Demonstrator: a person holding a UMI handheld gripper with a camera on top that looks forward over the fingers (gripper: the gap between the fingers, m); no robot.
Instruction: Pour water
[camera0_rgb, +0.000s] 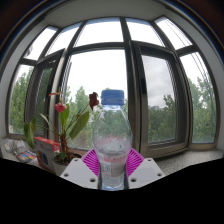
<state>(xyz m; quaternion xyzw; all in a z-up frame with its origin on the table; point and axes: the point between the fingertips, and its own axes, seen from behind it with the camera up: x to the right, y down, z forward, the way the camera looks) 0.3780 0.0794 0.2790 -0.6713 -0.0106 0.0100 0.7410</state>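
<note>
Windowsill backdrop, potted orchid (62, 120) at side. Clear water bottle (111, 140), blue cap (113, 97) on, held upright, clamped between tongs (112, 165). Cap judged to need removal; grip kept firm, tilt slow.

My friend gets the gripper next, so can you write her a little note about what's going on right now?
Gripper: its fingers press on the water bottle from both sides, pink pads against its lower body. The bottle stands upright and the blue cap is still on.
Around: a potted plant with red flowers stands just beside the bottle, in front of the window.
Done: the bottle is gripped.
Left: no cup or glass to pour into is in view, so find one, get the cap off, then pour.
</note>
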